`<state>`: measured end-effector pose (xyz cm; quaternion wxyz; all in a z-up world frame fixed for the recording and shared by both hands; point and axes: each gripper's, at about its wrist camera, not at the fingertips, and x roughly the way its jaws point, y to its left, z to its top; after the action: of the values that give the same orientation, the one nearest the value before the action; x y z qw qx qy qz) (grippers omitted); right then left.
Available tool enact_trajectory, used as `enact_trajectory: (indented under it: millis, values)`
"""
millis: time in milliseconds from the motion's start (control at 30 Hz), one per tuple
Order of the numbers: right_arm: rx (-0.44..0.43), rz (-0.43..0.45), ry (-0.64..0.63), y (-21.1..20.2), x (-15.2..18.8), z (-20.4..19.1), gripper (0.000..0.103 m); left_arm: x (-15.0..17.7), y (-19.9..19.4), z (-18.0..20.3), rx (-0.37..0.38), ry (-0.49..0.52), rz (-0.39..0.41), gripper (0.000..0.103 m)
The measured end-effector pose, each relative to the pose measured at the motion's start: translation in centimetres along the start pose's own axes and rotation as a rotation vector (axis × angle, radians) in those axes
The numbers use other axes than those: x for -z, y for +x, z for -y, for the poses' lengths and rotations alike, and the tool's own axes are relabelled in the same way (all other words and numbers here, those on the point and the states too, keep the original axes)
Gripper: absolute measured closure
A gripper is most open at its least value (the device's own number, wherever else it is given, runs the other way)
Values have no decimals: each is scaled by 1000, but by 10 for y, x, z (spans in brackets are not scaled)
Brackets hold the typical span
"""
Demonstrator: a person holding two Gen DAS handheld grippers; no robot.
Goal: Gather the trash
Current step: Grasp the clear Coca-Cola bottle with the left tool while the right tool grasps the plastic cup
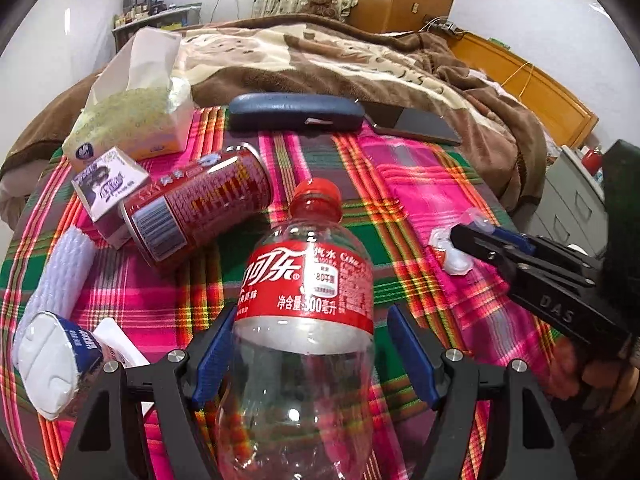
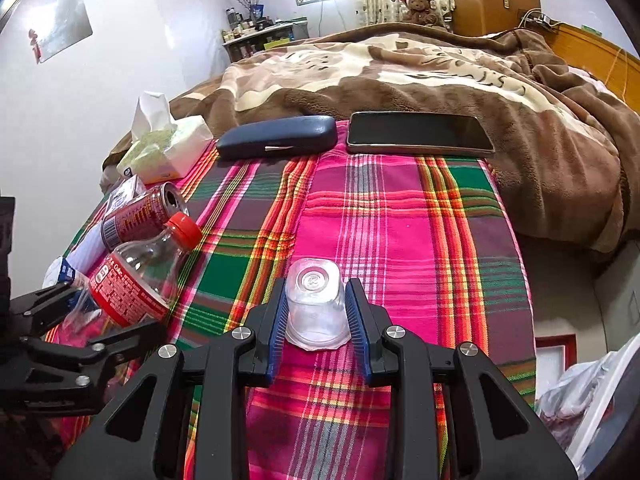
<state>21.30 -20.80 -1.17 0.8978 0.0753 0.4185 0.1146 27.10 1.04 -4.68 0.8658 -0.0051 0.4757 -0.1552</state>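
Between my left gripper pads, the empty clear plastic cola bottle with red cap is lying on the plaid cloth, jaws not squeezing it. Right of the bottle, my right gripper is clamping a small clear plastic cup.

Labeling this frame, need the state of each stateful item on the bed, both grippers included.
cola bottle: empty, red cap on, between the left gripper's pads, gap on the right side.
red can: on its side, tab hole open.
small clear cup: empty, upside down, clamped.
tissue pack: opened, tissue sticking out.
glasses case: closed.
phone: screen dark.
left gripper: open.
right gripper: shut on cup.
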Motion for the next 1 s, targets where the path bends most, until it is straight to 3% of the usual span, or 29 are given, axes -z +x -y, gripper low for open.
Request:
enact_trajectory:
  millis: [167, 300, 1000]
  values:
    - [-3, 4, 1, 0, 1, 1, 73, 1, 6, -2, 1, -23, -7, 29]
    - [-3, 6, 3, -1, 1, 1, 73, 1, 6, -1, -14, -26, -2, 41]
    - [-7, 62, 28, -43, 13, 4, 73, 16, -37, 24, 31, -22, 75, 41]
